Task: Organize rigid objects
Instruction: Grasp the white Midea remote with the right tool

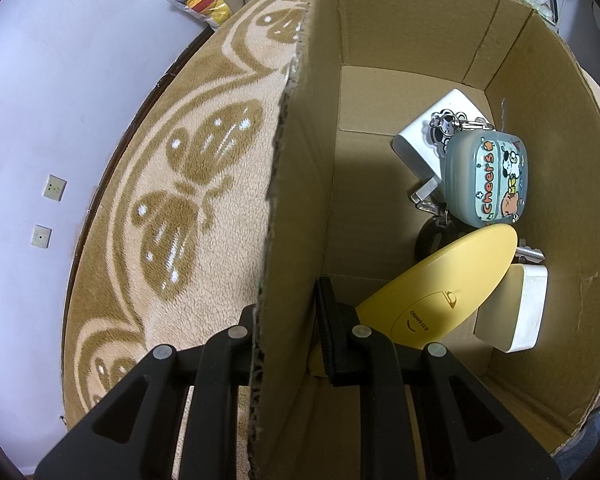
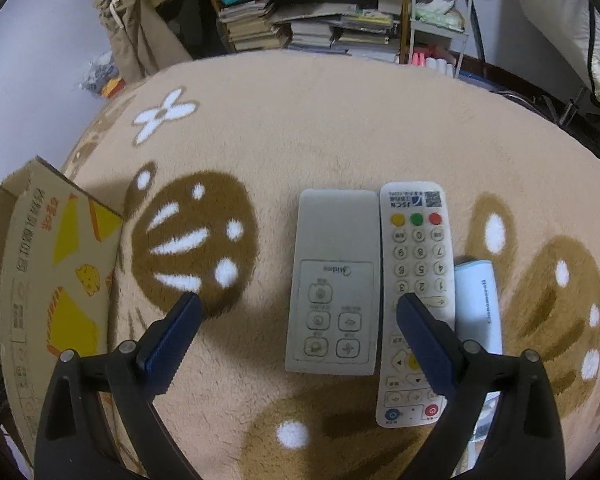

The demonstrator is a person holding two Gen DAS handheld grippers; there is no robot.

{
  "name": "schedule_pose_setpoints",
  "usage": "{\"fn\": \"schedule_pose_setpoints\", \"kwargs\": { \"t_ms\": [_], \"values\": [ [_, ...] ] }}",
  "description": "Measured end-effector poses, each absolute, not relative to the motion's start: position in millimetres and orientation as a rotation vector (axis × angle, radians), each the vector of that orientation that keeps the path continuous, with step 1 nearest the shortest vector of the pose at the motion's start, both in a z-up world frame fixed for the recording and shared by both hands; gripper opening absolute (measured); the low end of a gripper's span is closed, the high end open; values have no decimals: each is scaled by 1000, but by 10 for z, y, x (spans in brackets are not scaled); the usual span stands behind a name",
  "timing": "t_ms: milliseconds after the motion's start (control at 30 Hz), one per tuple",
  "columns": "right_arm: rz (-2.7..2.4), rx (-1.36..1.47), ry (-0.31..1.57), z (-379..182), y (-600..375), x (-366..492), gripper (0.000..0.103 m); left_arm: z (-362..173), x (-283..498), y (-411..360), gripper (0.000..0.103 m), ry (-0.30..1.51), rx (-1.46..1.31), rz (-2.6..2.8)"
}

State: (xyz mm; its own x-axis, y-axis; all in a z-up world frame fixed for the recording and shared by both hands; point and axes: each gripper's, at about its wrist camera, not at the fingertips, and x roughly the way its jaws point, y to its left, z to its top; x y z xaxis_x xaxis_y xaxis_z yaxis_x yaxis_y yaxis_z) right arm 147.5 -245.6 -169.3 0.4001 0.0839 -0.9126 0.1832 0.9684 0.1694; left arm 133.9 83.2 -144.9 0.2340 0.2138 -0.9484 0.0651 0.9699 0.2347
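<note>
Cardboard box (image 1: 400, 60) sits on the butterfly rug (image 1: 188, 184), left of the remotes in the right wrist view. Inside: yellow oval case (image 1: 440, 292), "Cheers" cartoon case (image 1: 486, 178), white charger (image 1: 428, 128), white block (image 1: 516, 308), keys (image 1: 530, 254). Left gripper (image 1: 290, 320) is clamped narrow on the box's near-left wall. Right gripper (image 2: 300, 312) hangs wide over the grey Midea remote (image 2: 332, 276); white keypad remote (image 2: 418, 300) touches its right side, pale blue tube (image 2: 480, 304) further right.
</note>
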Motion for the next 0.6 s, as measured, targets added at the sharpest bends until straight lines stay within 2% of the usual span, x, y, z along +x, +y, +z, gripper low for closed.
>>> {"fn": "schedule_pose_setpoints", "kwargs": {
  "t_ms": [600],
  "values": [
    [8, 310, 1177, -1710, -2469, 1432, 102, -1445, 1344, 829, 18, 1337, 242, 103]
  ]
}}
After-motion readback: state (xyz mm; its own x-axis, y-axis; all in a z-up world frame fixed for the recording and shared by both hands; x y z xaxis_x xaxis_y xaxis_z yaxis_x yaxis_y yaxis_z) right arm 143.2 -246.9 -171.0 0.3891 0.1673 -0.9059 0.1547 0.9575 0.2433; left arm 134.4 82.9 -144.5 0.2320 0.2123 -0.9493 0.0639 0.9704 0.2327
